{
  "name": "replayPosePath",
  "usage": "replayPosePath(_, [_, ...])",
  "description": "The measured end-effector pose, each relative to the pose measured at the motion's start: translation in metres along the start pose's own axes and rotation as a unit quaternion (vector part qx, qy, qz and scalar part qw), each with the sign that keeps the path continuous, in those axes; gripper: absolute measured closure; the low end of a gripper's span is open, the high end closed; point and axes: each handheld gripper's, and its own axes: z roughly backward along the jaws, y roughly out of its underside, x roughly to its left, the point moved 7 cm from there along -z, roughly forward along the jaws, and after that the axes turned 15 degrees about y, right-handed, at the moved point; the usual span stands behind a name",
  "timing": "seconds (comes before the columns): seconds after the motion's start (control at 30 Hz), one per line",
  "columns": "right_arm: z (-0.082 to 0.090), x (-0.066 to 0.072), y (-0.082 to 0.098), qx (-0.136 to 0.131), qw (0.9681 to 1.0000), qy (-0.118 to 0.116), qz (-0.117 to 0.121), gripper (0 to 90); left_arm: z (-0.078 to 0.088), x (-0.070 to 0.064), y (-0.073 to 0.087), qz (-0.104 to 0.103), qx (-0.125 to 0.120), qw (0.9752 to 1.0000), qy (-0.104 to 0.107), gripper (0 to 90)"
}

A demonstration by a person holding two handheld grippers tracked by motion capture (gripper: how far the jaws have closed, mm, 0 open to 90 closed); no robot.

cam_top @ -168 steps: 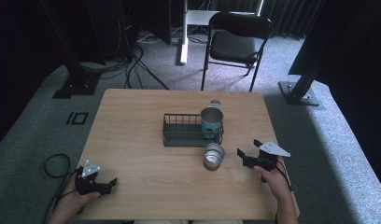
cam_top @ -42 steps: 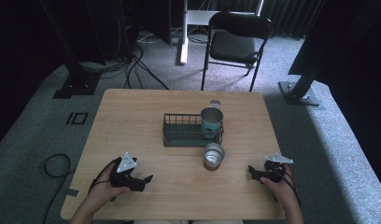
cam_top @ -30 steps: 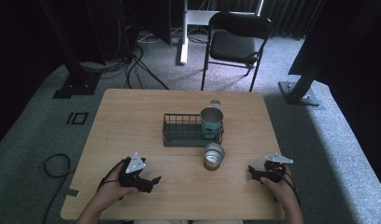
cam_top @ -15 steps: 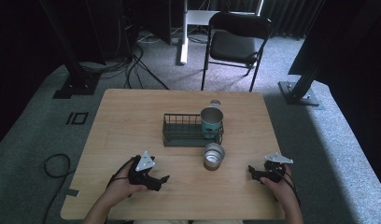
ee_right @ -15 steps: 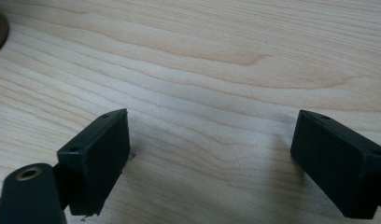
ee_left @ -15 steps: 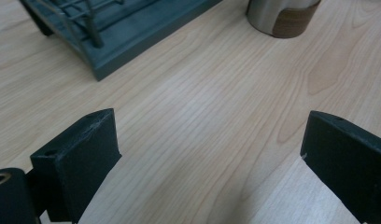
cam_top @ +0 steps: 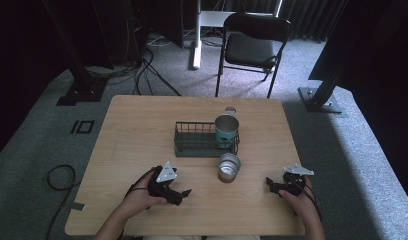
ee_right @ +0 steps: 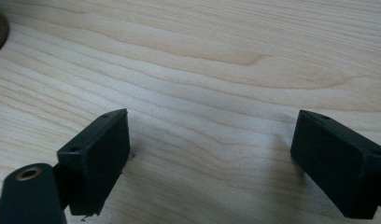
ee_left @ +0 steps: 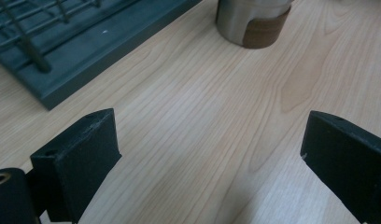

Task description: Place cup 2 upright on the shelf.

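My left tool [cam_top: 179, 192] sits low over the counter [cam_top: 142, 130] with its jaws spread wide and nothing between them. It points toward the steel cup [cam_top: 228, 167], which I take to be what I am going for. In the left gripper view that cup [ee_left: 254, 21] stands at about one o'clock from the jaws, some way ahead, with bare wood between us.

To do this well, I judge I should turn the tool a little to the right so the cup falls on the centre line between the jaws. I should keep the jaws level with the cup's wall, slide in low, and close only when both pads flank the body. The dark wire rack [cam_top: 199, 140] lies just beyond the cup at eleven o'clock, so I should not drift that way.

My right tool [cam_top: 273, 186] rests near the counter's right side, also wide open and empty, well apart from the cup at about three o'clock of it.

The cup is small, round and upright, shiny metal with an open mouth. It stands just in front of the rack, where a taller teal tumbler [cam_top: 226, 131] sits at the right end. Its smooth wall may slip, so a firm, square grip seems wise.
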Motion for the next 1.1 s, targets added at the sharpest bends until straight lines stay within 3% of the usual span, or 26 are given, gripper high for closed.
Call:
replayPosePath(0.33, [0.0, 0.0, 0.0, 0.0, 1.0, 0.0, 0.0, 11.3, -0.012, -0.006, -0.008, 0.0, -0.009, 0.9999, 0.005, 4.8])
replayPosePath(0.8, [0.0, 0.0, 0.0, 0.0, 1.0, 0.0, -0.001, 11.3, -0.034, -0.017, -0.033, -0.025, -0.023, 0.9994, 0.011, 4.8])
replayPosePath(1.1, [0.0, 0.0, 0.0, 0.0, 1.0, 0.0, 0.0, 11.4, -0.045, -0.019, -0.047, -0.02, -0.037, 0.9989, 0.021, 4.8])
